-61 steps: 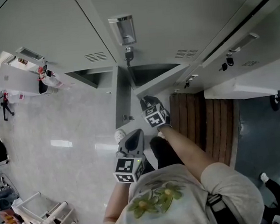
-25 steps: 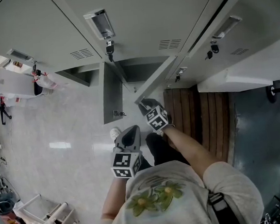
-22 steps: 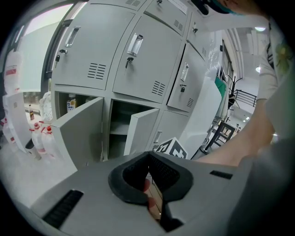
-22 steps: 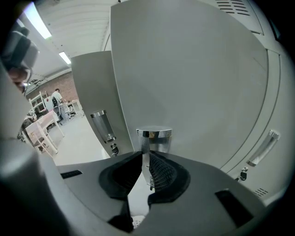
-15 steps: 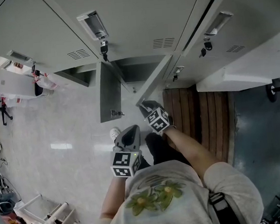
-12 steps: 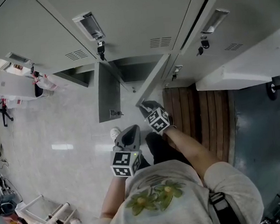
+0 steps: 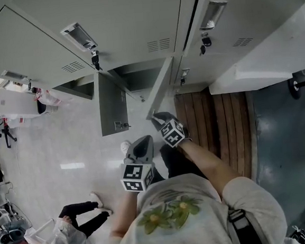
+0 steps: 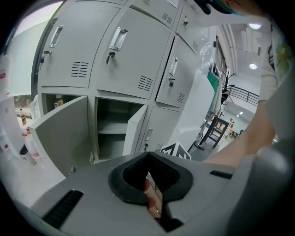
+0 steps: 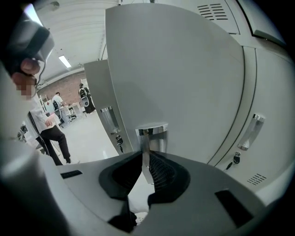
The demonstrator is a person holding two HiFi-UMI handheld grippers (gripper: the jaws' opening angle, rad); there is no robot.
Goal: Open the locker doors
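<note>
The right claw point(image 9: 146, 159) is clamped on the chrome handle point(image 9: 150, 131) of a lower locker door point(image 7: 160, 87), with the thin plate of the handle pinched between its ribbed pads. That door stands swung out from the grey locker bank point(image 7: 132, 14), its free edge turned towards the person holding the claws.

Left of the held door, a second lower door point(image 7: 112, 103) also hangs open, and a dark open compartment point(image 7: 138, 76) shows between the two. Above the held door the upper lockers are shut. A key point(image 7: 94, 59) hangs from the lock up and to its left, and another key point(image 7: 203, 44) from the lock up and to its right. Just right of the held door, a brown slatted wooden panel point(image 7: 216, 124) lies on the floor.

The left claw point(image 8: 148, 159) hangs below and left of the held door, close to the person's body. Its jaws are drawn together to a thin slit with nothing between them. Well left of the door, another person point(image 7: 62, 241) in dark trousers is low on the pale floor point(image 7: 53, 138).
</note>
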